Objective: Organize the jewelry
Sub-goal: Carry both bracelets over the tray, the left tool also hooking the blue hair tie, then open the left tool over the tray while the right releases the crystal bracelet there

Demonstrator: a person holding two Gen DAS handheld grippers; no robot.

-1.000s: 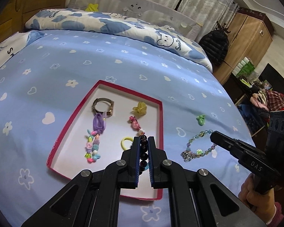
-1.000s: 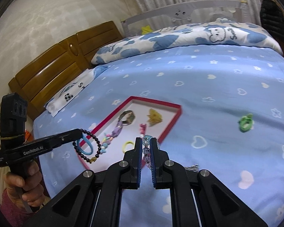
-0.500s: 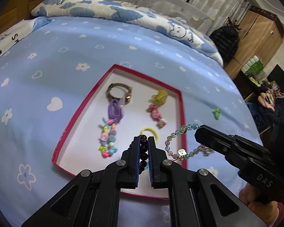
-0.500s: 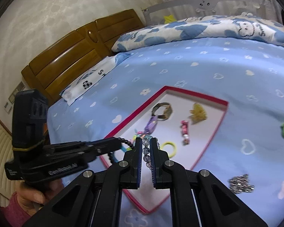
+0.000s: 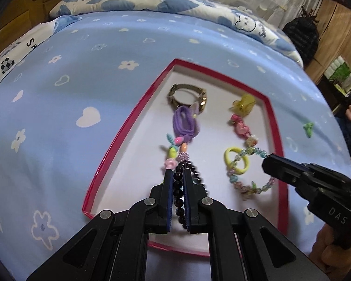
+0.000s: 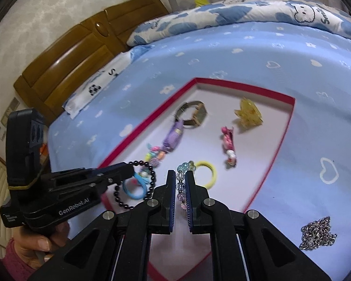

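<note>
A red-rimmed white tray lies on the blue bed. My left gripper is shut on a black bead bracelet and holds it over the tray's near left part; the bracelet also hangs in the right wrist view. My right gripper is shut on a pastel glass bead bracelet, which dangles over the tray's right side in the left wrist view, above a yellow hair tie.
In the tray lie a watch, a purple hair tie, a colourful bead string, a yellow claw clip and a pink clip. A green clip and a silver chain lie on the bedsheet.
Both grippers have moved in over the tray and lower, each still holding its bracelet. The right gripper carried the pastel bracelet from the bedsheet to above the tray's right side.
</note>
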